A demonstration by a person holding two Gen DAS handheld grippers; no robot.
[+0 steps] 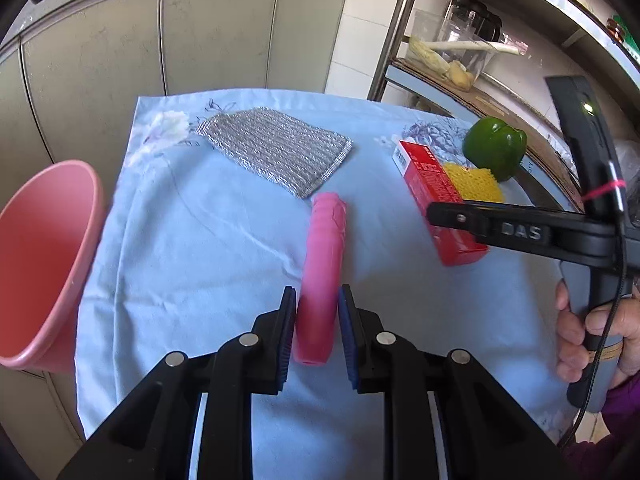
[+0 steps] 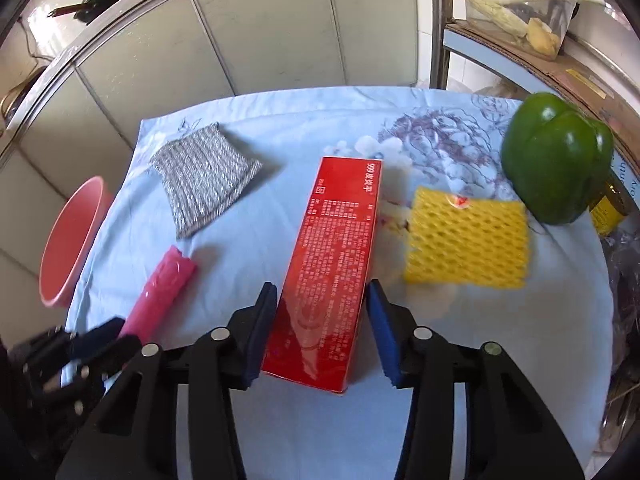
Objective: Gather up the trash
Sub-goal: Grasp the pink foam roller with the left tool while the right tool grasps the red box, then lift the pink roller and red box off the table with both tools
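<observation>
A pink plastic roll (image 1: 325, 264) lies on the light blue cloth (image 1: 192, 248), and my left gripper (image 1: 318, 300) straddles its near end, jaws close on both sides but with slim gaps showing. The roll also shows in the right wrist view (image 2: 162, 292). A red carton (image 2: 328, 272) lies lengthwise between the fingers of my right gripper (image 2: 322, 292), open, with gaps on both sides. The carton also shows in the left wrist view (image 1: 432, 192), partly hidden by the right gripper. A pink bin (image 1: 44, 264) hangs at the table's left edge, also in the right wrist view (image 2: 72, 240).
A silver scouring cloth (image 1: 276, 152) lies at the back of the table. A yellow foam net (image 2: 466, 238) and a green bell pepper (image 2: 556, 160) sit at the right. A metal shelf rack (image 1: 460, 60) stands behind right. Grey cabinets (image 1: 160, 40) stand behind.
</observation>
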